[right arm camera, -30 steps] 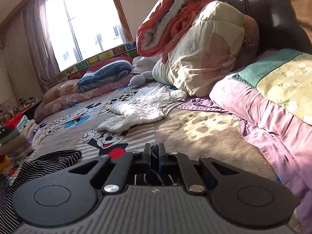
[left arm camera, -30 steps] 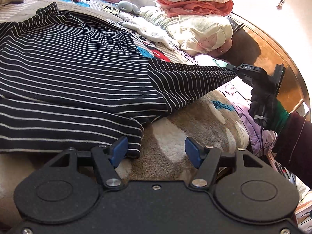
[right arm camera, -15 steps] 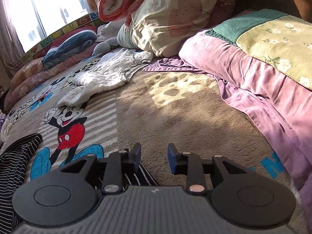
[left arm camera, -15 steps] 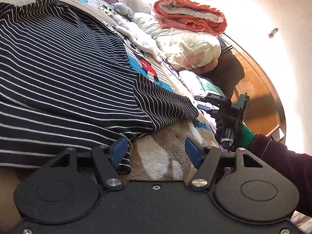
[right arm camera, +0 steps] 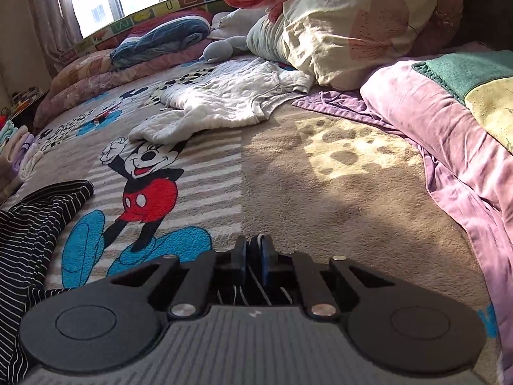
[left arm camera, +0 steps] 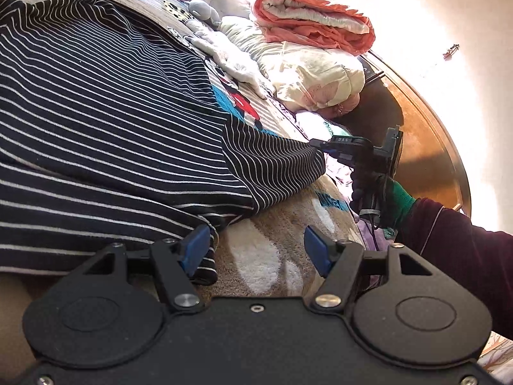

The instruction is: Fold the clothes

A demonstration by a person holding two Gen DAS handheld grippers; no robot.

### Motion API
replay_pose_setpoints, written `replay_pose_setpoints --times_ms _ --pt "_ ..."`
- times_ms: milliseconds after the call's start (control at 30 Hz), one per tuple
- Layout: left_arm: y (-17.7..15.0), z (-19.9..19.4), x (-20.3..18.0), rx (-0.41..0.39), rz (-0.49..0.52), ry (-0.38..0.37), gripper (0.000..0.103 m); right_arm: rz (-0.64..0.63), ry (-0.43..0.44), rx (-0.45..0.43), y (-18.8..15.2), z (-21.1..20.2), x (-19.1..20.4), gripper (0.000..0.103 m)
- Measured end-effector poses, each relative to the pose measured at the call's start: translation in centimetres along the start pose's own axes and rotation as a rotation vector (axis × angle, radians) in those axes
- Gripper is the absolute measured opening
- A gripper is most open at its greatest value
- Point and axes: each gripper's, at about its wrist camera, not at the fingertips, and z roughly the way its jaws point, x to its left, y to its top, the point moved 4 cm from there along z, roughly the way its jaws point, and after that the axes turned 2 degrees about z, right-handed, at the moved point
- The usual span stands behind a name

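A black shirt with white stripes (left arm camera: 105, 122) lies spread on the bed blanket (left arm camera: 269, 253). My left gripper (left arm camera: 256, 250) is open, low over the blanket, its left pad against the shirt's bottom hem corner. My right gripper (right arm camera: 253, 256) is shut on the end of the shirt's sleeve (right arm camera: 256, 288). In the left wrist view the right gripper (left arm camera: 320, 144) pinches the sleeve end (left arm camera: 282, 166), held by a green-gloved hand. More of the shirt (right arm camera: 35, 221) lies at the left of the right wrist view.
A white garment (right arm camera: 231, 99) lies on the Mickey Mouse blanket (right arm camera: 288, 192). A cream pillow (right arm camera: 349, 22) with a rolled orange quilt (left arm camera: 314, 22) and a purple bedcover (right arm camera: 449, 134) sit by the wooden headboard (left arm camera: 426, 147). Folded clothes (right arm camera: 16, 141) stand far left.
My right gripper opened half a second ago and has shut again on the sleeve end. The sleeve, stretched out a second ago, now lies slacker. My left gripper stays open.
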Motion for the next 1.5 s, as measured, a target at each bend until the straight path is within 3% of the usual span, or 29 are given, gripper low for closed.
replay_pose_setpoints --times_ms 67,267,367,433,500,600,767,1133,1233,1300,1367,1500 --pt "0.0 0.1 0.0 0.004 -0.002 0.0 0.064 0.022 -0.014 -0.028 0.9 0.0 -0.3 0.009" --pt "0.1 0.1 0.0 0.002 -0.003 -0.012 0.064 -0.001 -0.107 -0.001 1.1 0.9 -0.9 0.011" --pt "0.1 0.1 -0.1 0.001 -0.003 -0.019 0.064 0.029 -0.06 -0.046 0.8 -0.8 0.1 0.013" --pt "0.0 0.0 -0.3 0.002 0.001 -0.024 0.065 0.035 -0.037 -0.057 0.0 -2.0 1.0 0.024" --pt "0.0 -0.1 -0.4 0.004 0.006 -0.029 0.064 0.045 -0.02 -0.081 -1.2 -3.4 2.0 0.027" --pt "-0.1 -0.2 -0.6 0.005 0.012 -0.036 0.065 0.033 0.064 -0.102 -3.4 -5.4 4.4 0.027" --pt "-0.3 -0.3 -1.0 0.003 0.022 -0.049 0.065 -0.13 0.18 0.002 -7.6 -6.1 11.0 0.028" --pt "-0.2 -1.0 -1.9 -0.021 0.05 -0.064 0.065 -0.176 0.049 0.046 -10.0 -6.8 13.9 0.036" --pt "0.1 -1.7 -1.9 -0.062 0.066 -0.012 0.065 -0.197 0.065 0.049 -10.6 -7.4 15.5 0.036" --pt "0.5 -2.7 -1.7 -0.113 0.08 0.04 0.065 -0.163 0.099 0.038 -11.0 -8.1 16.4 0.036" --pt "1.3 -4.1 -1.1 -0.173 0.065 0.101 0.065 -0.033 0.139 0.023 -11.8 -8.8 16.3 0.037" --pt "2.3 -7.3 2.1 -0.27 -0.096 0.236 0.065 0.265 0.209 0.015 -14.4 -9.6 15.1 0.042"
